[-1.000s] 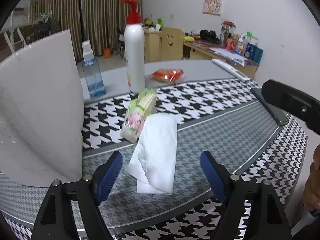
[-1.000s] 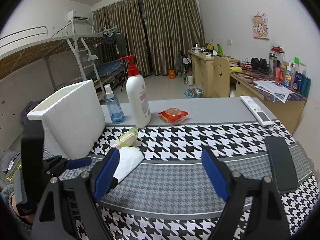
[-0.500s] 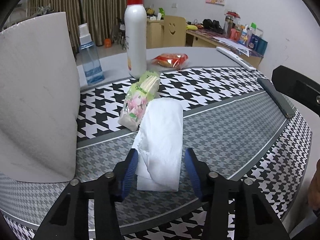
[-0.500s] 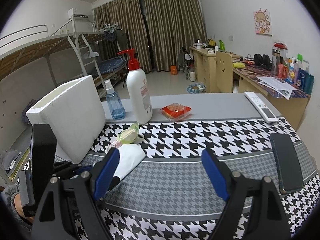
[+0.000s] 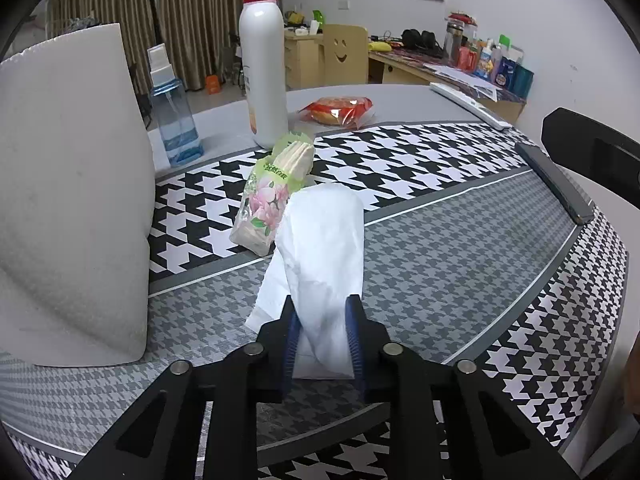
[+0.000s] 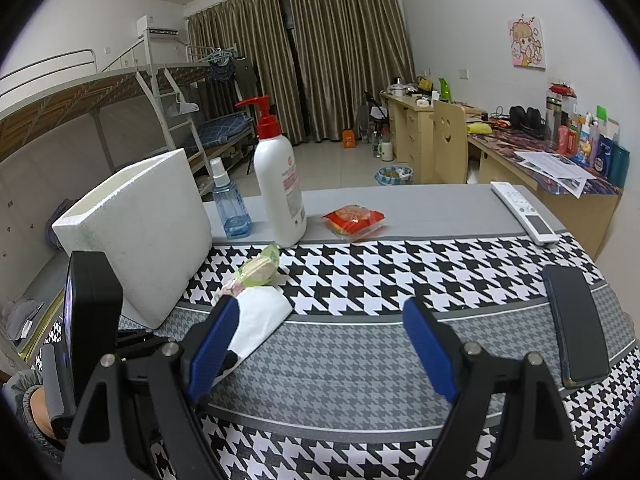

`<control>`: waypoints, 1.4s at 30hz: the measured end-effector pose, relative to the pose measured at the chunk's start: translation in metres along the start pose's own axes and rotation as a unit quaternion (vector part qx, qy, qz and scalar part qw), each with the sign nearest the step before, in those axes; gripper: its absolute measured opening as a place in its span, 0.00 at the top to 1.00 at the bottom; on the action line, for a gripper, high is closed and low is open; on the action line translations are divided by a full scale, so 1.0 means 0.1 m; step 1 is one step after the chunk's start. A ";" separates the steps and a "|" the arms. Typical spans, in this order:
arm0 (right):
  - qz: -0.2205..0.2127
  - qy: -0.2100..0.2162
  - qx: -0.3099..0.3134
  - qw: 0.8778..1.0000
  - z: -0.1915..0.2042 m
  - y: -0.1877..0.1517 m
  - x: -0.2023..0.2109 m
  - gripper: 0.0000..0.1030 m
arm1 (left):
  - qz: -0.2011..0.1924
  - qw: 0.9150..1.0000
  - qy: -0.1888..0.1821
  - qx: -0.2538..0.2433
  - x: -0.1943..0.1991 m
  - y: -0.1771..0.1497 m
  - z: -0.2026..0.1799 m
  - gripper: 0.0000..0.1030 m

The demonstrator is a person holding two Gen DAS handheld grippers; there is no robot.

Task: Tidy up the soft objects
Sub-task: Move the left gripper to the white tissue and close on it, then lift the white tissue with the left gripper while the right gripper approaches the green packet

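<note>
The tabletop [image 6: 420,208] is covered by a black-and-white houndstooth cloth with a grey band of finer pattern across its near part and a plain grey strip along its far edge. At the left edge stands a white foam box [image 6: 144,232], the biggest thing on it. Next in size, a white pump bottle [image 6: 280,188] with a red head stands upright near the far edge, with a small blue spray bottle [image 6: 230,204] just to its left, between it and the box.

The white tissue [image 5: 324,256] lies on the near-left part of the tabletop, across the border of the grey band, close to the foam box. Its near end is pinched between the blue pads of the left tongs [image 5: 322,336], which are closed on it; the rest of the tissue still rests on the cloth. Its far end touches a floral tissue pack [image 5: 272,196], which lies tilted toward the pump bottle.

The right tongs [image 6: 320,344] hang over the near edge, wide open and holding nothing.

A dark phone [image 6: 576,324] lies near the right edge, a white remote [image 6: 524,212] by the far-right corner, and a red snack packet [image 6: 354,220] on the grey strip, right of the pump bottle.
</note>
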State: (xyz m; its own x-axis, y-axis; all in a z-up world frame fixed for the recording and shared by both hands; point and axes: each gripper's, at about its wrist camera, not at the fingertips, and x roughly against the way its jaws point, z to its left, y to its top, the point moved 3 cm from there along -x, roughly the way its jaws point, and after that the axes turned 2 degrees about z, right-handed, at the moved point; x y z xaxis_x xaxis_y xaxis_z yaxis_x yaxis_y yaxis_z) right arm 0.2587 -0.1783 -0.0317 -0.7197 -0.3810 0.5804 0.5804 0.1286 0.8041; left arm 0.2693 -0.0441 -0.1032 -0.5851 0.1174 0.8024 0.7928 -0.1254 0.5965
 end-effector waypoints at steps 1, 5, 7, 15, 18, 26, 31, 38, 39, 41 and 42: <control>0.000 -0.001 0.000 1.000 0.00 0.00 0.00 0.16 | 0.000 1.000 0.003 -0.002 0.00 0.00 0.00 0.80; -0.001 -0.002 -0.003 1.000 -0.01 0.00 0.01 0.16 | 0.002 1.000 0.000 -0.009 0.00 -0.01 -0.03 0.91; -0.002 -0.003 -0.005 1.000 -0.01 0.00 0.01 0.16 | 0.002 1.000 -0.002 -0.011 0.00 -0.01 -0.04 0.94; -0.003 -0.005 -0.003 1.000 0.02 -0.01 0.06 0.16 | -0.018 1.000 -0.018 -0.011 0.19 -0.02 -0.06 0.94; -0.004 -0.007 0.000 1.000 0.04 -0.01 0.08 0.16 | -0.029 0.999 -0.025 -0.011 0.31 -0.04 -0.06 0.94; -0.006 -0.006 0.003 1.000 0.12 0.03 0.08 0.16 | -0.056 0.998 -0.029 -0.003 0.53 -0.05 0.02 0.94; -0.002 0.003 0.005 1.000 0.19 0.03 0.06 0.16 | -0.064 0.998 -0.014 0.012 0.58 -0.07 0.14 0.94; 0.008 0.011 0.015 1.000 0.29 0.06 -0.04 0.16 | -0.076 0.997 -0.001 0.028 0.65 -0.12 0.24 0.94; 0.010 0.013 0.016 1.000 0.31 0.06 -0.06 0.16 | -0.078 0.997 0.002 0.030 0.66 -0.12 0.26 0.94; 0.016 0.018 0.017 1.000 0.33 0.06 -0.10 0.16 | -0.081 0.996 0.010 0.034 0.68 -0.13 0.30 0.94; 0.021 0.021 0.017 0.999 0.35 0.06 -0.14 0.16 | -0.082 0.996 0.012 0.037 0.69 -0.14 0.32 0.94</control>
State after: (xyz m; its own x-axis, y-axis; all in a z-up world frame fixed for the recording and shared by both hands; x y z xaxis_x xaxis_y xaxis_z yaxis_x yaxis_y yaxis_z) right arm 0.2584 -0.1403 -0.0305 -0.6780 -0.4136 0.6077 0.5956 0.1754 0.7839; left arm 0.2231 -0.0028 -0.0566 -0.7104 0.1061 0.6958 0.6968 -0.0329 0.7165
